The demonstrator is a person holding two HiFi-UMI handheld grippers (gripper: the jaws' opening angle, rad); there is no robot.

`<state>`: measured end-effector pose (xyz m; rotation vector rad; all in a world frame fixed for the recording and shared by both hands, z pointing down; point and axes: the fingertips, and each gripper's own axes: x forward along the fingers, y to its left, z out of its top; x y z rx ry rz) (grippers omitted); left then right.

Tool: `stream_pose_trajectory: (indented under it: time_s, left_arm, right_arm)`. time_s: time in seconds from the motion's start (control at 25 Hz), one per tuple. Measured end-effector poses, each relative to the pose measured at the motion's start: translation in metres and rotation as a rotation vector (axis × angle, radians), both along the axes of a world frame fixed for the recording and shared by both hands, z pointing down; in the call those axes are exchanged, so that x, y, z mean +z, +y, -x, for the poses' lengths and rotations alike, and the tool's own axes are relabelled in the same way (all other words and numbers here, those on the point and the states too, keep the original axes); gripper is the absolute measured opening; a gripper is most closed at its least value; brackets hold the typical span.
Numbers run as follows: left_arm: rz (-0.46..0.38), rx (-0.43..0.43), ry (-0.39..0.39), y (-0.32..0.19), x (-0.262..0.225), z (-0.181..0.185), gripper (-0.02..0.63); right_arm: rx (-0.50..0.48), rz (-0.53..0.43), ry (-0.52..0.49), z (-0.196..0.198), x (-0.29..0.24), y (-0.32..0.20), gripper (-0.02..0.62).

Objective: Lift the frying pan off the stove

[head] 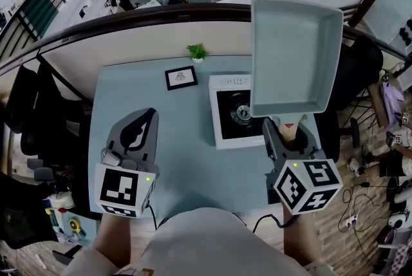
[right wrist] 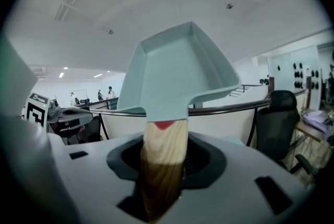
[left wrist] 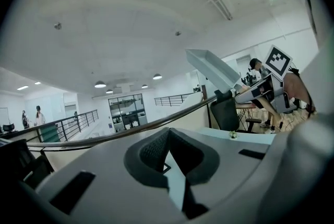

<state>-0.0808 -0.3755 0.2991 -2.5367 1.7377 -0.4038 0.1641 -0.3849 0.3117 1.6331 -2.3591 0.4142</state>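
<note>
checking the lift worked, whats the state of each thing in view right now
frying pan: raised in the air off the stove, empty
wooden handle: clamped in the right gripper
stove: on the table, top bare
right gripper: shut on the pan's handle
left gripper: shut, empty
small plant: upright at the table's far edge

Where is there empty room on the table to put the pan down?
The widest bare patch of table lies left of the stove, in front of the picture frame. Crowded: the far side, with picture frame, plant and stove.
</note>
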Motion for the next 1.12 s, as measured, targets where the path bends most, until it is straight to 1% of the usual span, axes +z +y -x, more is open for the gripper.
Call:
stream_pose_trajectory:
  time_s: [0.08,0.24,0.4,0.6,1.12]
  left_arm:
    - [-0.018,0.001,0.021,0.008,-0.01,0.0,0.002]
    - [-0.033,0.014,0.056,0.02,-0.017,-0.003,0.002]
    - [-0.017,0.044,0.049,0.028,-0.01,-0.014,0.002]
    - [0.012,0.045,0.041,0.034,0.0,-0.016,0.002]
    - [0.003,0.066,0.027,0.039,-0.005,-0.022,0.002]
  right_arm:
    - [-0.005,-0.018,0.005,0.001,-0.006,0.01,0.164]
    - [-0.025,-0.032,0.054,0.001,-0.007,0.028,0.164]
    - [-0.033,-0.027,0.092,0.002,-0.001,0.039,0.164]
    - [-0.038,-0.009,0.089,0.006,0.007,0.045,0.164]
    - [-0.018,0.002,0.066,-0.004,0.004,0.051,0.164]
